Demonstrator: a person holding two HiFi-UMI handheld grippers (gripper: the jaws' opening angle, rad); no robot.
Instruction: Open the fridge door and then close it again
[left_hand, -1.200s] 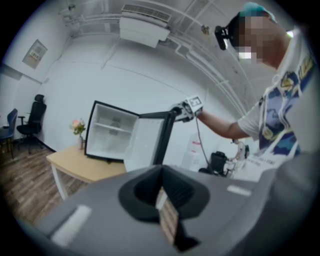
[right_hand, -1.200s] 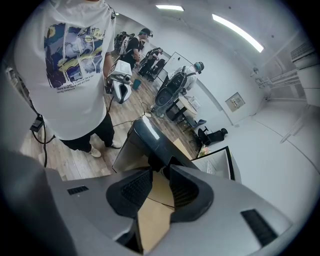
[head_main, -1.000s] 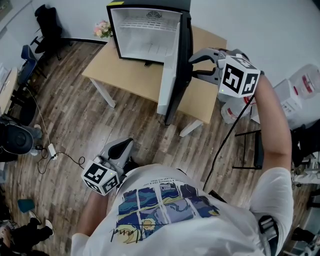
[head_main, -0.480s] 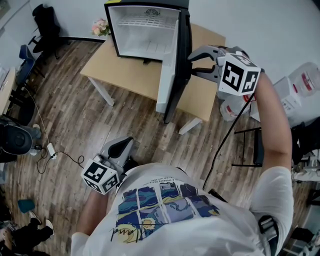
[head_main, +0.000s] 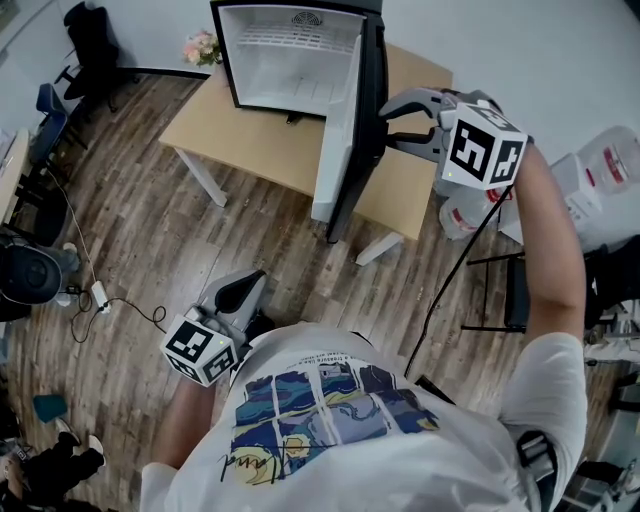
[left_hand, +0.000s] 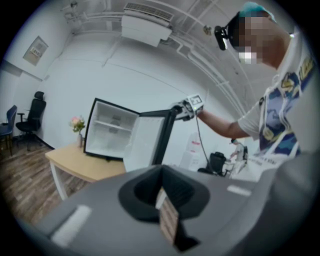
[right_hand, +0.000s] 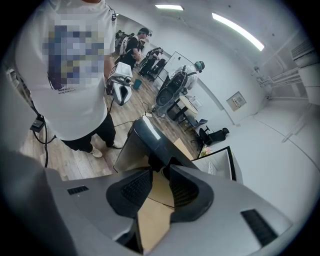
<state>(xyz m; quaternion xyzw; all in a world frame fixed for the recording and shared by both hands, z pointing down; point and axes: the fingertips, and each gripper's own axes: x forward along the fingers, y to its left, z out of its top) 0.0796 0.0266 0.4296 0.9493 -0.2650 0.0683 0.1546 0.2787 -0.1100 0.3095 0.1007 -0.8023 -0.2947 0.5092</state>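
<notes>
A small black fridge (head_main: 290, 60) with a bare white inside stands on a wooden table (head_main: 250, 140). Its door (head_main: 340, 150) stands swung wide open, edge-on toward me. My right gripper (head_main: 386, 128) is open, its fingertips at the door's black outer face near the top. In the right gripper view the door's top edge (right_hand: 142, 137) sits just past the spread jaws of the right gripper (right_hand: 159, 175). My left gripper (head_main: 243, 288) hangs low by my hip over the floor, shut on nothing. The left gripper view shows the fridge (left_hand: 110, 132) and the right gripper (left_hand: 181, 109) from afar.
A vase of flowers (head_main: 203, 47) stands at the table's far left corner. A black office chair (head_main: 95, 40) is by the wall at left. Water jugs (head_main: 610, 165) and a black frame (head_main: 515, 295) stand at right. A cable (head_main: 130, 315) runs over the wood floor.
Almost nothing: the right gripper stays at the door's outer face and the door's angle is about the same. The left gripper has not moved.
</notes>
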